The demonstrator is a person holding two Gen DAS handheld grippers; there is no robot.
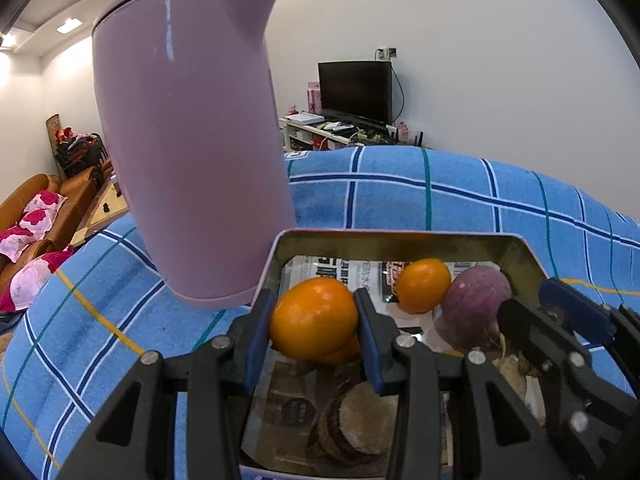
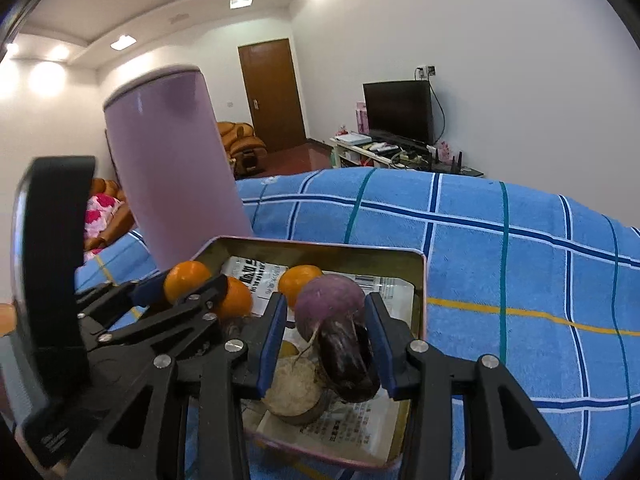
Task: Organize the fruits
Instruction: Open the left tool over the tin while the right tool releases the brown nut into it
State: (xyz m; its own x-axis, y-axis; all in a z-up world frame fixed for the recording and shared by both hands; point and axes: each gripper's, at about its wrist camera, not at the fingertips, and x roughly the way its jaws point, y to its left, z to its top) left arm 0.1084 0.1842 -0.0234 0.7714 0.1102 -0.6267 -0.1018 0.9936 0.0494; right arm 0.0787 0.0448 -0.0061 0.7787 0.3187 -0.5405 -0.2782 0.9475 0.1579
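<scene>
A metal tin (image 1: 400, 240) lined with printed paper sits on the blue checked cloth. My left gripper (image 1: 314, 320) is shut on an orange (image 1: 314, 322) over the tin's left side. A second orange (image 1: 423, 285) and a purple turnip (image 1: 474, 304) lie in the tin. A brown cut root slice (image 1: 360, 420) lies near the front. In the right wrist view my right gripper (image 2: 326, 332) straddles the turnip (image 2: 330, 304) and a dark eggplant (image 2: 348, 360) in the tin (image 2: 320, 246), its pads close beside them. The left gripper (image 2: 188, 292) shows at left holding the orange (image 2: 185, 280).
A tall lilac kettle (image 1: 188, 140) stands right behind the tin's left corner, also in the right wrist view (image 2: 172, 168). The blue checked cloth (image 1: 480, 200) stretches right and back. A TV stand, sofa and door are far behind.
</scene>
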